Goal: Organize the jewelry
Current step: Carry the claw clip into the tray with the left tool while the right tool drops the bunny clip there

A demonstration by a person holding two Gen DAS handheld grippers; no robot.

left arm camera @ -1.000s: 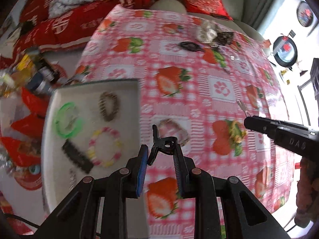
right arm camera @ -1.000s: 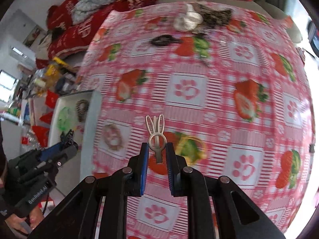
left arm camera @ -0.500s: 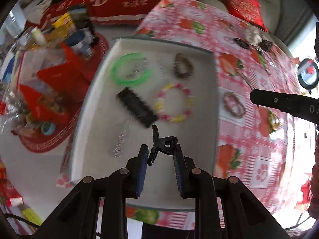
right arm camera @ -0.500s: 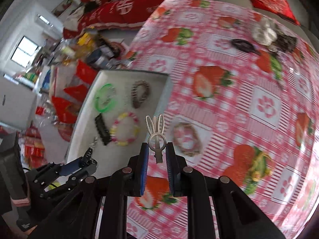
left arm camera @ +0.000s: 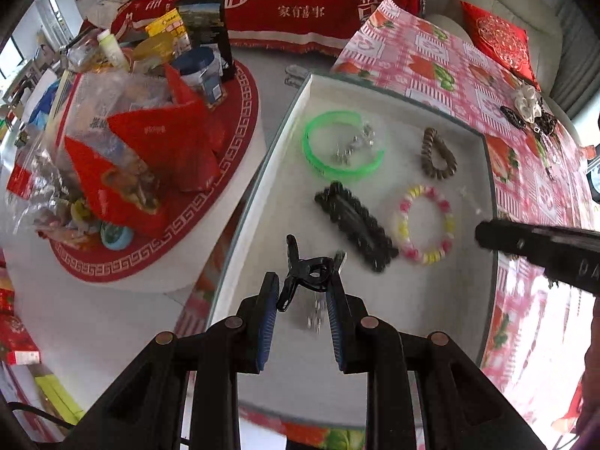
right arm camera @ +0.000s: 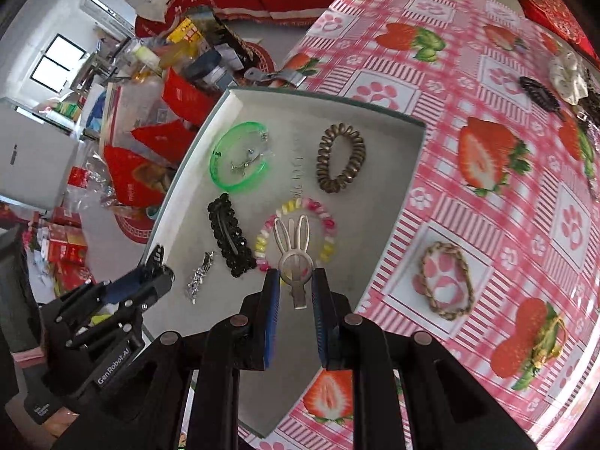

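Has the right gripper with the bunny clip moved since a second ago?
Yes. The right gripper with the bunny clip went from over the strawberry tablecloth to above the white tray.

Green bangle [right arm camera: 238,157] – white tray [right arm camera: 390,195] – pink strawberry-print tablecloth [right arm camera: 487,120].

Two clips held above the tray
Black clamp clip [left arm camera: 305,275] pinched, tilted; silver rabbit-ear clip [right arm camera: 294,253] upright, over white tray [right arm camera: 390,195] of bracelets.

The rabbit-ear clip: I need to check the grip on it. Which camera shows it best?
The right wrist view: the rabbit-ear clip sits sharp and centred between the right gripper pads, over the white tray. The left wrist view shows only that gripper's dark tip; the clip itself isn't visible.
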